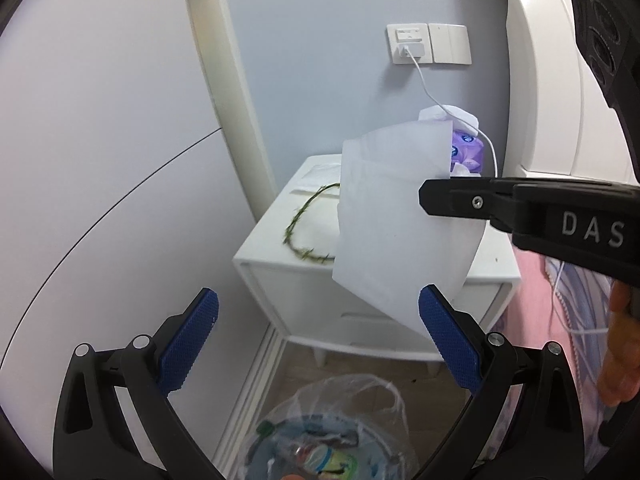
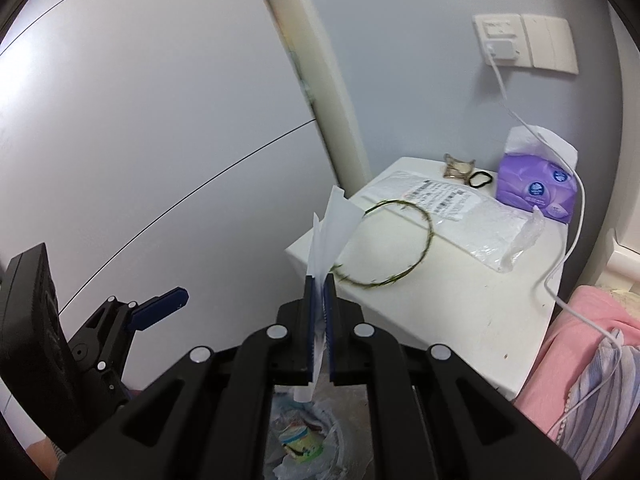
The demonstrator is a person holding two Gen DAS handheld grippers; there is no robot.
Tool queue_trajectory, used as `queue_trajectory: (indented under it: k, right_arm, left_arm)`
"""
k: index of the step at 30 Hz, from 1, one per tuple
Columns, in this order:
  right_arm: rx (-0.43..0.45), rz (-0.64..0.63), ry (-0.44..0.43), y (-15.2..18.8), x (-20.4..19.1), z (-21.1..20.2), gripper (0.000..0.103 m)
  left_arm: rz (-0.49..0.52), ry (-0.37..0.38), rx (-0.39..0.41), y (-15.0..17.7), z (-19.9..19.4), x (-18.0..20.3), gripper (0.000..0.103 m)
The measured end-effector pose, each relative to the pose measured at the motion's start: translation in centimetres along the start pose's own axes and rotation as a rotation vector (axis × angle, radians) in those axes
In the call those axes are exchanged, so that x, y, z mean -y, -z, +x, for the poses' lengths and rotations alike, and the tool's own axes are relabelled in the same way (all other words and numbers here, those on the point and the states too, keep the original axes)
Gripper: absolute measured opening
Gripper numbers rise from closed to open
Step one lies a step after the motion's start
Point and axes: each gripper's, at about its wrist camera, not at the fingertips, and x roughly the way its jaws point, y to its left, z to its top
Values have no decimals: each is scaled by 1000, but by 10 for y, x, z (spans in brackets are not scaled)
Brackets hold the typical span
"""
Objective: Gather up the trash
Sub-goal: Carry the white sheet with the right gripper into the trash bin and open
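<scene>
A white sheet of paper [image 1: 392, 220] hangs in the air in front of the white nightstand [image 1: 272, 240], pinched at its right edge by my right gripper [image 1: 426, 196]. In the right wrist view the paper [image 2: 334, 224] sticks up from between the blue pads, and the right gripper [image 2: 319, 280] is shut on it. My left gripper [image 1: 320, 296] is open and holds nothing; the paper's lower corner sits just behind its right finger [image 1: 444, 328]. Below both, a bin lined with a clear plastic bag [image 1: 344, 412] holds several bits of trash [image 2: 300, 440].
On the nightstand top [image 2: 460, 300] lie a green twig ring [image 2: 424, 248], a clear mailing bag with a label [image 2: 460, 208], a purple tissue pack [image 2: 536, 188] and a black hair tie [image 2: 480, 179]. A white charger cable [image 2: 576, 216] runs from the wall socket to pink bedding [image 2: 580, 336].
</scene>
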Motion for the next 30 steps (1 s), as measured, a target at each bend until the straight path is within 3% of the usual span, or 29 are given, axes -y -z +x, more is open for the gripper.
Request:
queue_trajectory:
  k: [18, 23, 30]
  right_arm:
    - [-185, -250, -109, 77, -106, 18, 6]
    - [-244, -298, -135, 99, -122, 30, 6]
    - [-300, -349, -180, 118, -141, 48, 6]
  left_arm:
    - [-98, -148, -75, 108, -82, -72, 97]
    - [-139, -192, -135, 145, -90, -89, 97]
    - [-178, -211, -173, 170, -88, -99, 97]
